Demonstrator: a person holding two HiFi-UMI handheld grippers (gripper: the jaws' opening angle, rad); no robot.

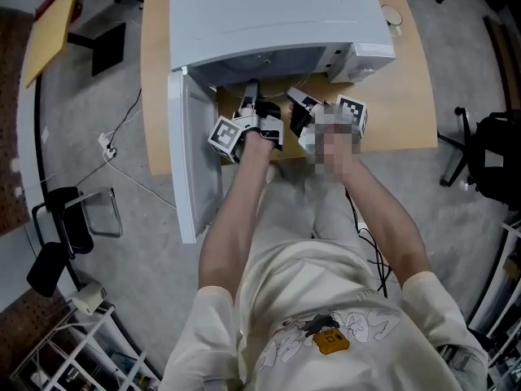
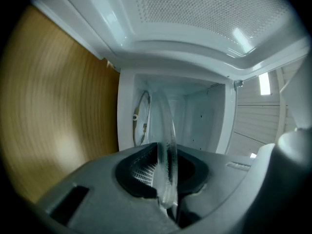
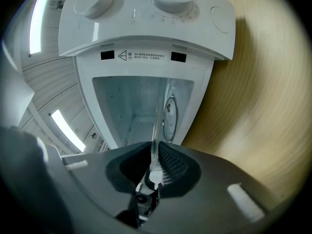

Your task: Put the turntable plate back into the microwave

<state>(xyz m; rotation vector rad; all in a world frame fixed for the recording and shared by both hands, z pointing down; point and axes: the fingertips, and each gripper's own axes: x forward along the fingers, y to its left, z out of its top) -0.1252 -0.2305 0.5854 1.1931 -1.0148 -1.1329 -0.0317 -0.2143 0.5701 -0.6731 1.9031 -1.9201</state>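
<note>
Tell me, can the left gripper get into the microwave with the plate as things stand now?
Probably yes. The door is swung open, the inside of the microwave lies straight ahead of the left gripper, and nothing stands before the plate clamped in its jaws.

A wooden worktop lies under the left tool. Far to that tool's left, a thin cable and a black chair sit on the grey floor.
</note>
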